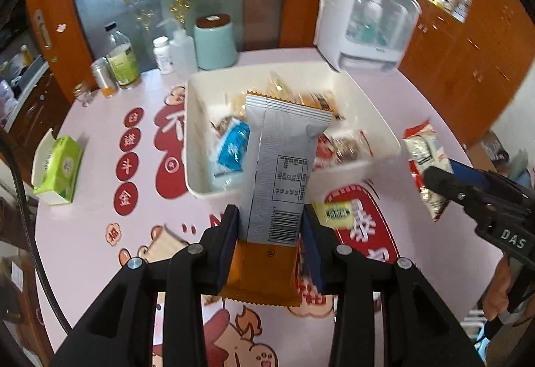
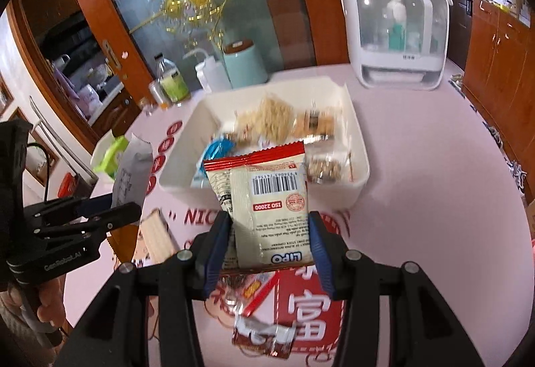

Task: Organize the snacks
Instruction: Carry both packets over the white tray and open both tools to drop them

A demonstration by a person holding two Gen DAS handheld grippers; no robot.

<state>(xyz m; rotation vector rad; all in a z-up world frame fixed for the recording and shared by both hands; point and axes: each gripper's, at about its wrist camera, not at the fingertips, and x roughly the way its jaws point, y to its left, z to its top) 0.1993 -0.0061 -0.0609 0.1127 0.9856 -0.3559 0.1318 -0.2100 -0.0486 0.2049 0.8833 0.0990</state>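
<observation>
A round pink bench (image 1: 100,139) with red cartoon prints fills the room's middle, and on its far side stands a white domed cabinet (image 1: 364,22) to the right and a mint canister (image 1: 215,42) to the left, with three bottles and one can lined up left of that. One white bin (image 1: 194,139) sits mid-bench, already holding a loose heap of wrapped snacks; I count about six, though the blur makes that uncertain. One green tissue box (image 1: 57,166) lies at the far left edge. The left gripper (image 1: 271,226) has its fingers closed on a long silver-and-orange bar (image 1: 281,159), pinched near its lower end so most of it sticks up over the bin's near wall. The right gripper (image 2: 271,240) has its fingers clamped on a cream packet (image 2: 267,193) with red trim, held just short of the bin's near rim. Loose on the bench are still one small yellow packet (image 1: 334,213) just right of the left fingers, one flat beige piece (image 2: 157,236) near the left gripper, and one or two small red wrappers (image 2: 260,330) below the right one. As I judge it, the bar is held so low that it could swing or slip out before it clears the rim, and with both hands heading for the same bin the two grippers could knock together, or a packet could catch the near wall and fall outside.
</observation>
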